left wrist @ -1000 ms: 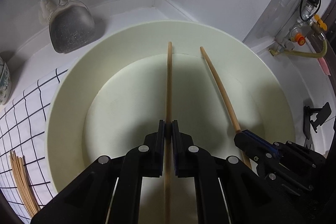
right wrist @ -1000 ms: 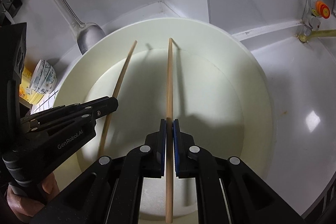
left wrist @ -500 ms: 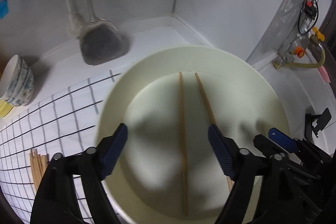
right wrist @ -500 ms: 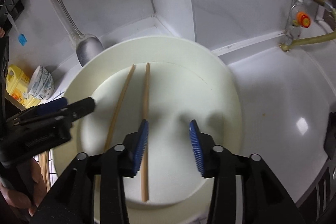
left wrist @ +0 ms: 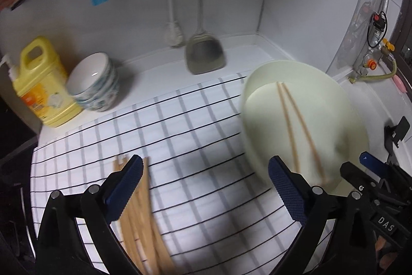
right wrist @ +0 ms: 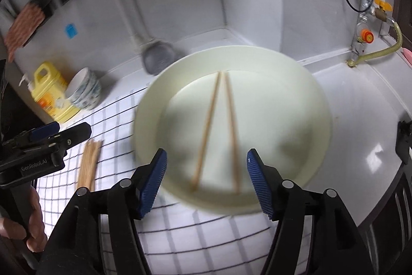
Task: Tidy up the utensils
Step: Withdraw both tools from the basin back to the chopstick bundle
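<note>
Left gripper [left wrist: 204,181] is wide open w/ nothing in it, above the sticks pile [left wrist: 140,218] on the checked cloth [left wrist: 195,120]. Right gripper [right wrist: 206,181] is wide open too, over the big bowl [right wrist: 319,105]. Two chopsticks [right wrist: 219,128] lie inside, thin, light wood, tips close. Risk: pile sticks touch, so one grab may take 2 or roll them

Two thin wooden chopsticks [right wrist: 219,128] lie flat inside the big cream bowl [right wrist: 309,105]. Their far tips are close together and their near ends spread apart. A bundle of more chopsticks [left wrist: 139,218] lies on the checked cloth [left wrist: 193,125], left of the bowl.
</note>
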`<state>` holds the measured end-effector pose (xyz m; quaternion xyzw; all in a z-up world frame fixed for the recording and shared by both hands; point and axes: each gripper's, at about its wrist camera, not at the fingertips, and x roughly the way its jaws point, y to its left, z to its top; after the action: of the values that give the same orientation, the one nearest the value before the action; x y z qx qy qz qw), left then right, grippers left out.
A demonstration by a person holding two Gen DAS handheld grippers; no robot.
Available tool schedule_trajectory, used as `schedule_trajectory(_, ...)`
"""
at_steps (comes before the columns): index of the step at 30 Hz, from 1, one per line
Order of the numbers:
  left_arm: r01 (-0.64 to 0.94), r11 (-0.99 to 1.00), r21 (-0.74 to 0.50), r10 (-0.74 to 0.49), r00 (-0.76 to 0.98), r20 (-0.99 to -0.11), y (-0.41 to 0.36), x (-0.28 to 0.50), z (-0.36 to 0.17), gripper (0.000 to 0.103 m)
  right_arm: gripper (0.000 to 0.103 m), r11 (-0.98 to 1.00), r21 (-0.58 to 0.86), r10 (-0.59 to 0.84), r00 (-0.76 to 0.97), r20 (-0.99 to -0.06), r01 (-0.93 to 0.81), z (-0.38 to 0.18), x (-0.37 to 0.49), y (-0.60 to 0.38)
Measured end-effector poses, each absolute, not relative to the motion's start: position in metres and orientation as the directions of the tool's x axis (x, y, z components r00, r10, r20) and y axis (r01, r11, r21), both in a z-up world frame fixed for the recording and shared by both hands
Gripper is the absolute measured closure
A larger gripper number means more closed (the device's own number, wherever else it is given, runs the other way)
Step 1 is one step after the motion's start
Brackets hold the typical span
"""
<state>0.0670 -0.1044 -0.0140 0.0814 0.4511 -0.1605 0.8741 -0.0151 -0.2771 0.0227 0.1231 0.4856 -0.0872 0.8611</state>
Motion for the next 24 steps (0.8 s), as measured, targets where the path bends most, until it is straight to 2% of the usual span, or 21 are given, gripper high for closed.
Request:
schedule_trajectory(14,0.269,0.963,-0.018,-0.167,0.544,-0.822,0.03,0.035,-0.028,0.006,0.038,0.976,0.112,0.002,0.502,-0.865,0.189,0.03,-0.031,-0.158)
schedule_trajectory(24,0.137,0.99,-0.034,-0.1,0.514,-0.852,0.095,0.027,-0.059,0.006,0.035,0.986,0.115,0.047,0.459,-0.887,0.122,0.002,-0.03,-0.117)
